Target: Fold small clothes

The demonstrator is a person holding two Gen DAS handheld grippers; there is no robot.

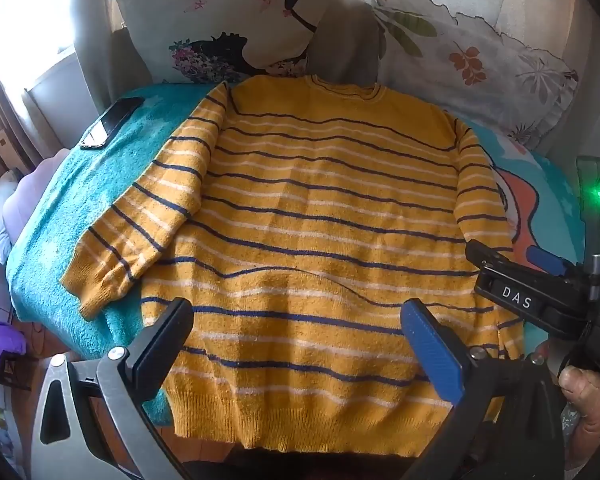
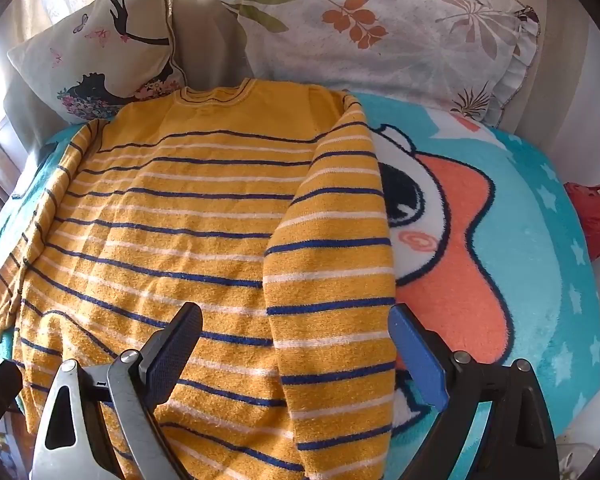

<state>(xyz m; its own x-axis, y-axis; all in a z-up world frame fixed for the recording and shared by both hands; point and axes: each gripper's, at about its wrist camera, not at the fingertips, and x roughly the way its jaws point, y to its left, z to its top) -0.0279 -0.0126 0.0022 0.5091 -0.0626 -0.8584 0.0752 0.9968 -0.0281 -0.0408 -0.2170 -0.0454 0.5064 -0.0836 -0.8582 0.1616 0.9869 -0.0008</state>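
Observation:
A yellow sweater [image 1: 320,220] with navy and white stripes lies flat, front up, on a teal blanket [image 1: 60,220], collar toward the pillows. Its left sleeve [image 1: 136,224] angles out over the blanket. Its right sleeve [image 2: 332,280] lies straight down along the body's right edge. My left gripper [image 1: 296,344] is open and empty, above the lower middle of the sweater. My right gripper [image 2: 296,352] is open and empty, straddling the lower part of the right sleeve; it also shows in the left wrist view [image 1: 512,276] at the right edge.
A dark phone [image 1: 110,122] lies on the blanket at the far left. Two printed pillows [image 1: 228,20] [image 2: 380,36] lean along the back. The blanket's cartoon print [image 2: 452,264] spreads right of the sweater. A red item [image 2: 596,212] sits at the far right.

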